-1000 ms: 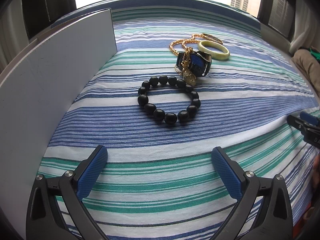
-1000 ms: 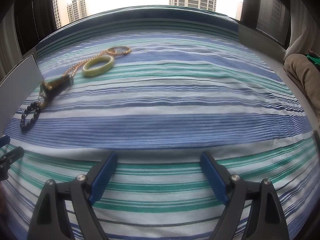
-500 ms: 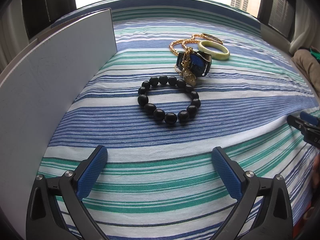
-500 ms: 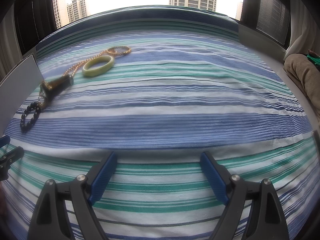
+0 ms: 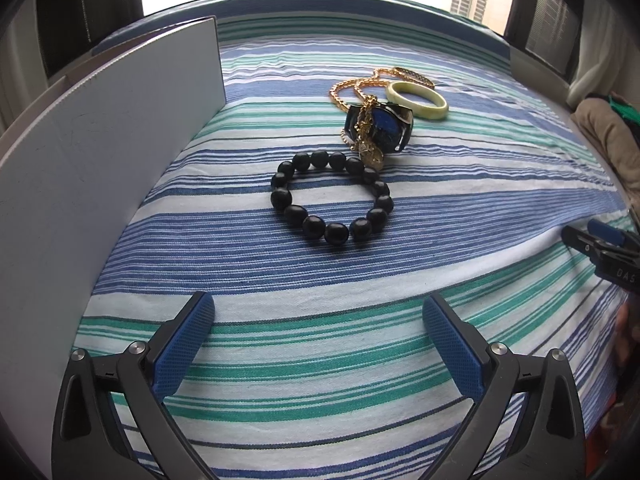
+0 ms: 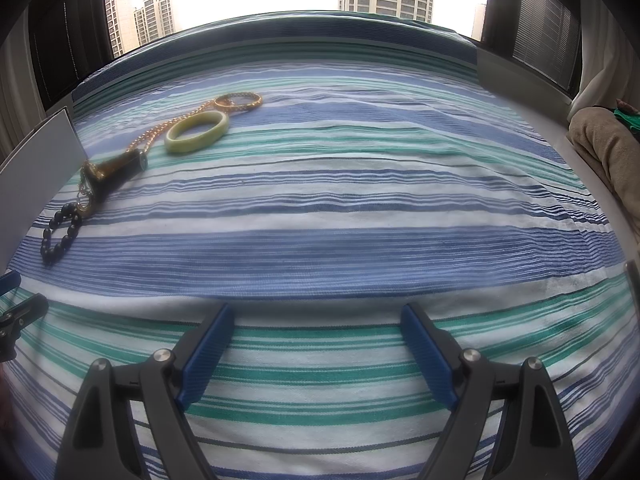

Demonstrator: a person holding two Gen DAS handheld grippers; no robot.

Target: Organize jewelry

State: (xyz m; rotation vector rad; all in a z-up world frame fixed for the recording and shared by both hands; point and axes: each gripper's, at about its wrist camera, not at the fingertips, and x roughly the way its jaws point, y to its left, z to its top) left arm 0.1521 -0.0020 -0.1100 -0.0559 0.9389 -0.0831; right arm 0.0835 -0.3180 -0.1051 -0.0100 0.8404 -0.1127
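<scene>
A black bead bracelet (image 5: 332, 198) lies on the striped cloth ahead of my open, empty left gripper (image 5: 318, 316). Behind it sit a dark blue-faced watch (image 5: 380, 128), a gold chain (image 5: 356, 92) draped over the watch, a pale green bangle (image 5: 418, 100) and a gold bangle (image 5: 412, 76). In the right wrist view the same pieces lie far left: beads (image 6: 60, 236), watch (image 6: 116, 172), green bangle (image 6: 197, 132), gold bangle (image 6: 239, 101). My right gripper (image 6: 318, 320) is open and empty, well to the right of them.
A white upright board (image 5: 100, 160) stands along the left of the cloth, also seen in the right wrist view (image 6: 40, 168). A striped cloth (image 6: 360, 208) covers the surface. A beige fabric bundle (image 6: 604, 148) lies at the far right. Windows are behind.
</scene>
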